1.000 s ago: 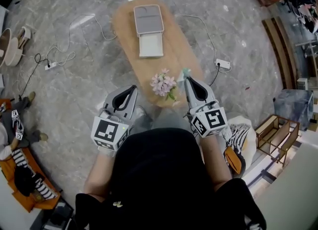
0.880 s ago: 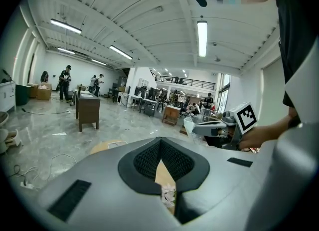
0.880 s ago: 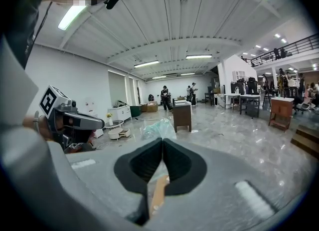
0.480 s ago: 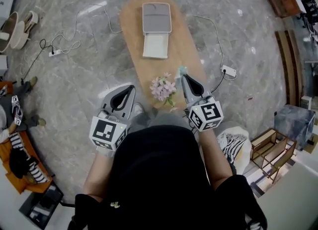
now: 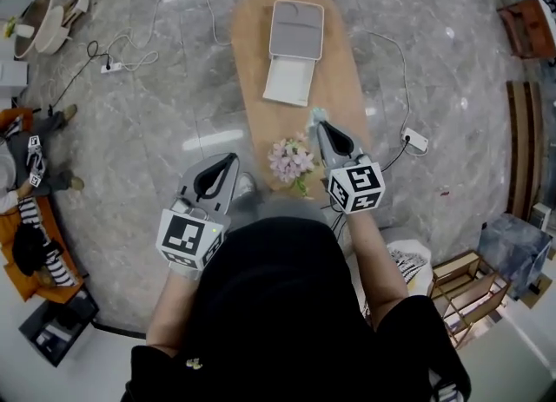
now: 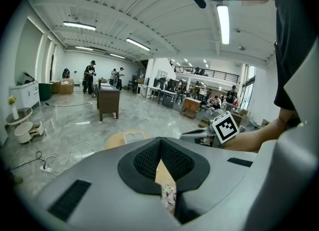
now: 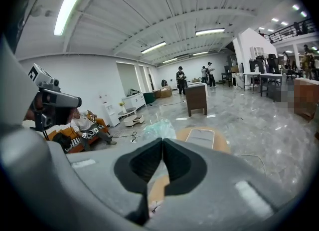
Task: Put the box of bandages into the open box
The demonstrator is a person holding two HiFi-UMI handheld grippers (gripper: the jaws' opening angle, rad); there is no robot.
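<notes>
Bright, even light falls from long white ceiling strip lamps (image 6: 223, 23), leaving white glare streaks on the polished grey marble floor (image 5: 156, 122). Every view bulges fisheye; both gripper views have black corners, and the grey right tool (image 7: 162, 142) looms soft, close to the lens.

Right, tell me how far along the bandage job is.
Done: nothing yet; the open box on the table looks bare inside. In hand: the right gripper is shut on a pale green pack, seemingly the bandages, beside the flowers. The left gripper is shut, empty, beside the table. Left: carry the pack to the box and release it.
</notes>
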